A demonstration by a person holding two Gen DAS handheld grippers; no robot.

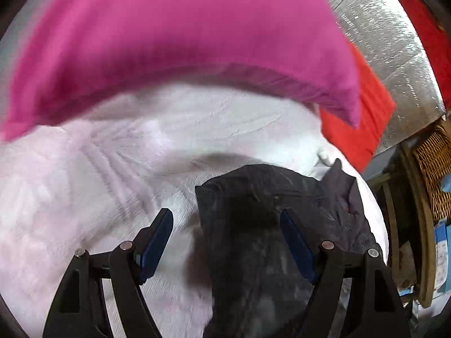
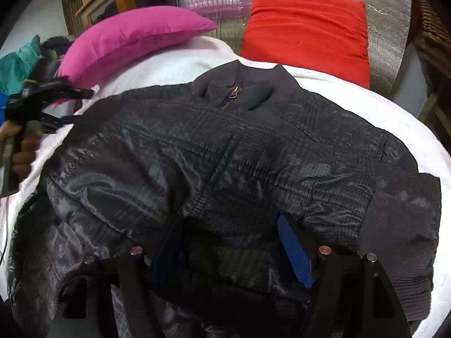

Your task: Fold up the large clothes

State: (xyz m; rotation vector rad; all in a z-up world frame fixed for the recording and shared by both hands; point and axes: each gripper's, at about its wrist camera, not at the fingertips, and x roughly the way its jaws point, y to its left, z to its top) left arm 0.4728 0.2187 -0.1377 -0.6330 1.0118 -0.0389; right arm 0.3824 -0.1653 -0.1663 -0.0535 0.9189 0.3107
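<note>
Dark jacket [image 2: 225, 152] lies spread front-up on the white sheet [image 2: 352, 90], collar and zip pull [image 2: 233, 92] at the far end from the right gripper [image 2: 228, 242], whose jaws stand apart over the hem, fabric bunched between the blue pads [image 2: 293, 250]; no brand or readable writing anywhere. Left gripper [image 1: 227, 239] has jaws spread wide with nothing clamped, a jacket edge [image 1: 270, 225] lying under and ahead of its right finger, sheet under the left. Pink pillow [image 2: 132, 39] and red pillow [image 2: 307, 28] sit beyond the jacket against the silver foil wall [image 2: 389, 22].
</note>
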